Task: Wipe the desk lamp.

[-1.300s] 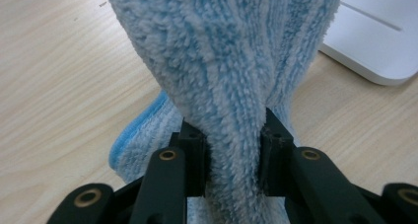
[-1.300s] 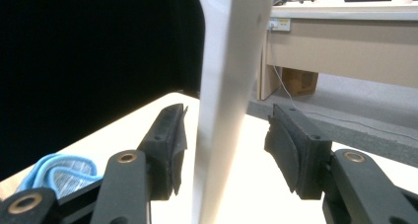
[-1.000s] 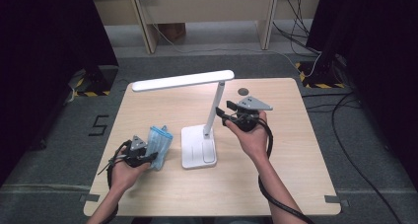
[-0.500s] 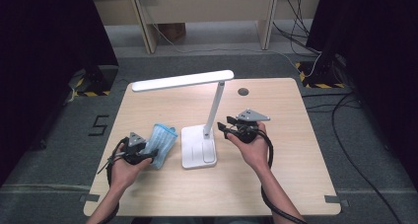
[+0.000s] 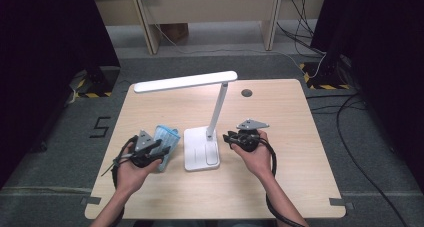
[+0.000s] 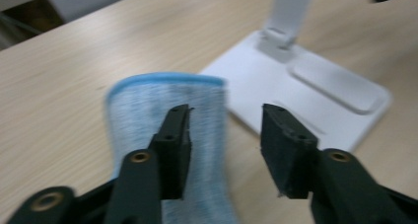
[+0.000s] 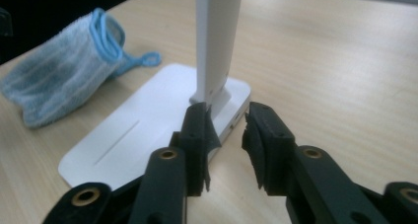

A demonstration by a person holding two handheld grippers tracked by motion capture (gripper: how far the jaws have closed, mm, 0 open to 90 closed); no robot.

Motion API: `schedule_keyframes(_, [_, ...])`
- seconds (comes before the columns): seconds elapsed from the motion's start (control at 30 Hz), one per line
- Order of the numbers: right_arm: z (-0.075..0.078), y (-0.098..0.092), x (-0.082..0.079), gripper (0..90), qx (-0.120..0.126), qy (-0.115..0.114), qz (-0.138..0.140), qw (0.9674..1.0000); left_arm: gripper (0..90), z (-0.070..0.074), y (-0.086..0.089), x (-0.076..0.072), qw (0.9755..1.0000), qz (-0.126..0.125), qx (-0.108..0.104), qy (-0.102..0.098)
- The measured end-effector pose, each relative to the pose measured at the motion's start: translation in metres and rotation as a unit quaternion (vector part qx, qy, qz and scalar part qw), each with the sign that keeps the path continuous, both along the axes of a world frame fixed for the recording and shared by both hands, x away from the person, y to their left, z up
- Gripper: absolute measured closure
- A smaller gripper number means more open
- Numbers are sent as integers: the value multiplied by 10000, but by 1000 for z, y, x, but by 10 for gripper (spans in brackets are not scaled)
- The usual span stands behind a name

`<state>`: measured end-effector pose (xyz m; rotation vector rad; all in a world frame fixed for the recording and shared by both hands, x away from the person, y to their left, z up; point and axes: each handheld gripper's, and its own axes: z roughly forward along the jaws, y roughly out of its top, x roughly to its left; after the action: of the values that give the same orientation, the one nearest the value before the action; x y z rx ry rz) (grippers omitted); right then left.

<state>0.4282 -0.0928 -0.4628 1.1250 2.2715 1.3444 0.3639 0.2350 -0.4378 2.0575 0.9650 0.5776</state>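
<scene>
A white desk lamp stands mid-table, with its flat base (image 5: 197, 154) under a long head bar (image 5: 185, 81). A blue striped cloth (image 5: 167, 137) rests just left of the base. My left gripper (image 5: 159, 149) is at the cloth. In the left gripper view the cloth (image 6: 148, 105) runs behind the left jaw, and bare table shows before the right jaw. Those jaws (image 6: 224, 115) have just been closing and do not press on it. My right gripper (image 5: 227, 137) is at the base's right edge. Its jaws (image 7: 226, 113) have just been closing, open around the base corner (image 7: 231, 123) below the stem (image 7: 214, 36).
The wooden table (image 5: 280, 117) has a small round hole (image 5: 246, 93) behind the lamp. Bare wood lies to the right and front. Cables (image 5: 350, 112) trail on the floor at right, and a desk's legs (image 5: 270, 17) stand beyond the far edge.
My right gripper has come down from beside the lamp's stem to the base's right edge, with its jaws narrower. The left gripper has shifted slightly up and right at the cloth.
</scene>
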Motion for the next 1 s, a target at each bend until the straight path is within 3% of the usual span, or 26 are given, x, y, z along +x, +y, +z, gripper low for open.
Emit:
schedule_keyframes(0.07, [-4, 2, -2, 766, -75, 119, 50, 9999, 686, -9, -11, 2, 9996, -153, 207, 153])
schedule_keyframes(0.17, [-11, 5, -5, 833, -185, 245, 155, 9994, 771, -26, -22, 9, 9980, -188, 444, 415])
schedule_keyframes(0.33, [-22, 11, -9, 900, -397, 424, 346, 9977, 853, -45, -30, 20, 9956, -89, 625, 694])
schedule_keyframes(0.6, [-34, 19, -12, 900, -546, 687, 453, 9951, 881, -57, -36, 27, 9941, -51, 705, 820])
schedule_keyframes(1.0, [-42, 22, -15, 894, -686, 772, 542, 9932, 890, -65, -38, 34, 9935, -22, 769, 836])
